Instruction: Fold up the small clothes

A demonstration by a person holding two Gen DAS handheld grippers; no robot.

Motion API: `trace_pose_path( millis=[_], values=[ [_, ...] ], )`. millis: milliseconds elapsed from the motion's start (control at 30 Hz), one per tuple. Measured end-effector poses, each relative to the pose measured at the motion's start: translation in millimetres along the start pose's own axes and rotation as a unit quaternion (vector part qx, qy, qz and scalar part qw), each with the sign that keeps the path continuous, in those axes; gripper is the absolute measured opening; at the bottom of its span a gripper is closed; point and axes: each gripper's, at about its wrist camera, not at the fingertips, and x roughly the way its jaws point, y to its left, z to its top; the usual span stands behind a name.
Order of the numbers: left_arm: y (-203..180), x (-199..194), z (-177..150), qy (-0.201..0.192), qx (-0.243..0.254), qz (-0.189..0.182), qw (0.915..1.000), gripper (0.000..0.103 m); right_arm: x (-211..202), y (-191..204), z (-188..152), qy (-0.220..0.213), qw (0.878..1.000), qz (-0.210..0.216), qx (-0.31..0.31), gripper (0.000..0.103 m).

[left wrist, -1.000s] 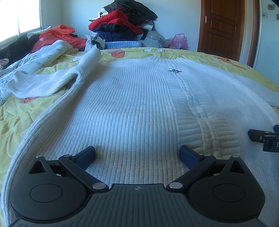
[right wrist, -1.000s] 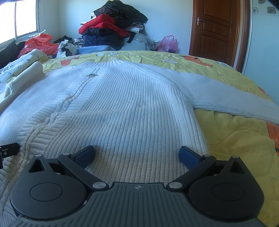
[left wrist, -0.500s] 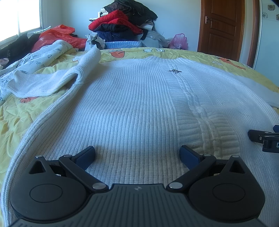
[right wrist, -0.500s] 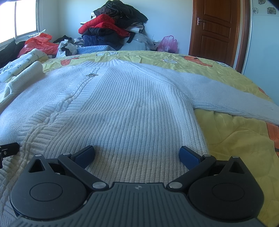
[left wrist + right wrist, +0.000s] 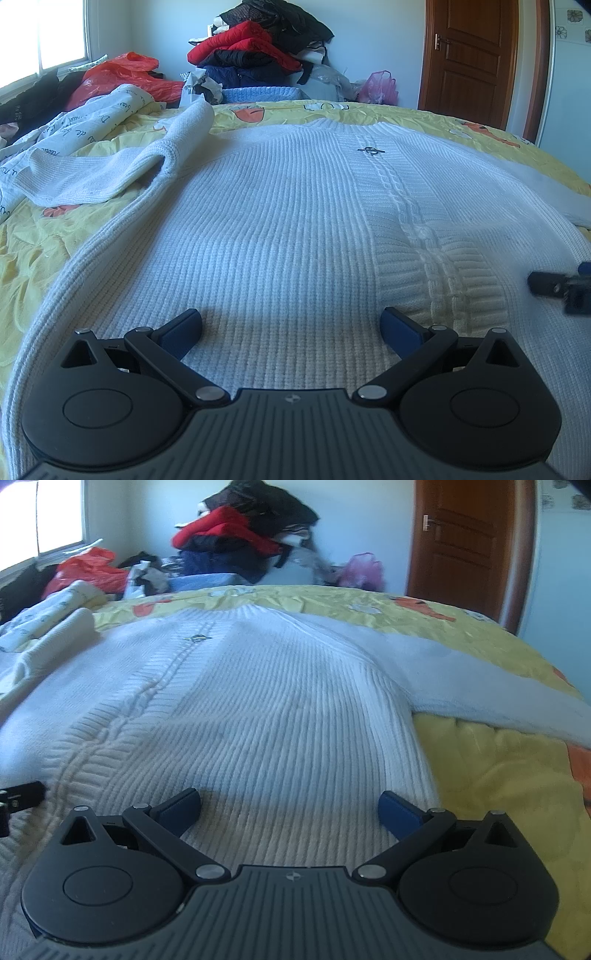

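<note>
A white ribbed knit sweater (image 5: 295, 221) (image 5: 258, 709) lies flat on a yellow bedspread (image 5: 33, 251) (image 5: 491, 775), hem toward me, with a cable braid down its middle. One sleeve (image 5: 110, 173) is bunched at the left; the other sleeve (image 5: 480, 686) stretches out to the right. My left gripper (image 5: 291, 328) is open just above the hem, left of the braid. Over the hem's right part, my right gripper (image 5: 290, 806) also stands open with nothing between its fingers. Its tip (image 5: 557, 286) shows at the left wrist view's right edge.
A printed white cloth (image 5: 74, 125) lies left of the sweater. Behind the bed rises a pile of red and dark clothes (image 5: 258, 48) with red (image 5: 122, 74) and pink bags (image 5: 380, 86). A brown door (image 5: 476, 62) stands at the back right.
The right gripper has shifted; its view is blurred and the sweater looks slightly nearer and tilted. The left gripper has stayed put. Both stay open.
</note>
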Motion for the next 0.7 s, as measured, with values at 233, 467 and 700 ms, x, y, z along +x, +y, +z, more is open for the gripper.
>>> trace_pose_path(
  millis=[233,467,700],
  values=[
    [0.5,-0.6,-0.1,0.0,-0.001,-0.001,1.0,0.103,-22.2,-127.1,32.8,-0.077,0.968,0.087,0.223,0.101],
    [0.4,-0.6,0.0,0.0,-0.001,-0.001,1.0,0.103,-30.1,-311.2,7.8,-0.169,0.855,0.022,0.49,0.072],
    [0.3,-1.0,0.2,0.0,-0.001,-0.001,1.0,0.103,-14.1,-385.6,-23.3,-0.164,0.813,-0.07,0.553,0.066]
  ],
)
